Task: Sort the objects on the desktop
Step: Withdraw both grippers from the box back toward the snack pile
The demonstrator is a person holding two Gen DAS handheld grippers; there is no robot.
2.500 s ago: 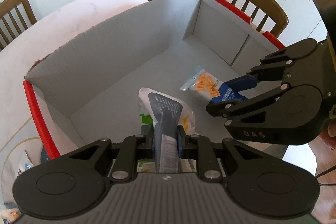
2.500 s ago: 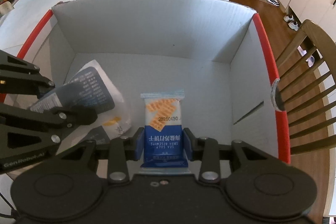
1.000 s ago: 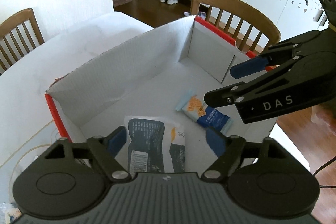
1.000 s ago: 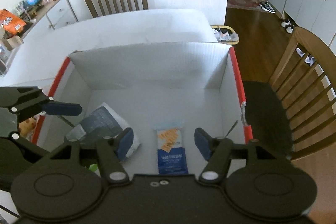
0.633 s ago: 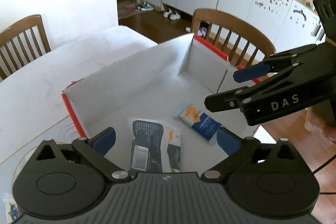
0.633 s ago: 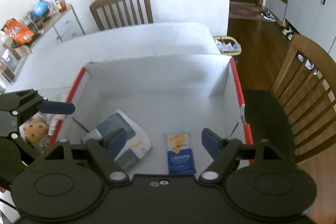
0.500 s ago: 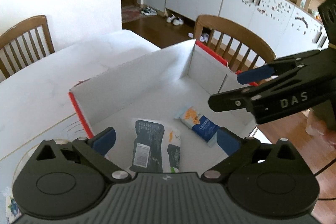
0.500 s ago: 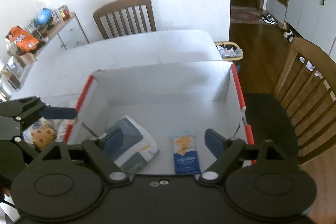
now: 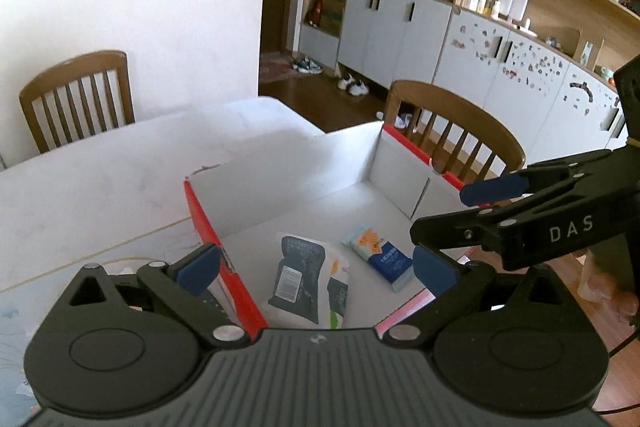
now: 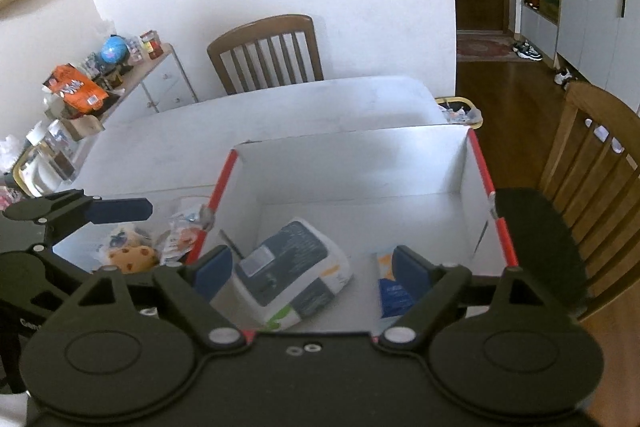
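Both tongs, left gripper (image 9: 316, 269) and right gripper (image 10: 312, 267), stand apart, empty. Done: grey pouch (image 10: 290, 267) and blue packet (image 9: 378, 253) lie in box (image 10: 352, 163) (frame centre). Remaining: snacks (image 10: 132, 255), lower left.

so the pouch (image 9: 308, 277) and cracker packet (image 9: 380, 257) lie side by side in the box (image 9: 280, 183) on the tabletop (image 9: 100, 179)

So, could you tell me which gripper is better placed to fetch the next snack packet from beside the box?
Left, I'd say. The left gripper is open and already over the loose packets outside the box's red-edged wall; the right gripper, also open, hangs over the box interior.
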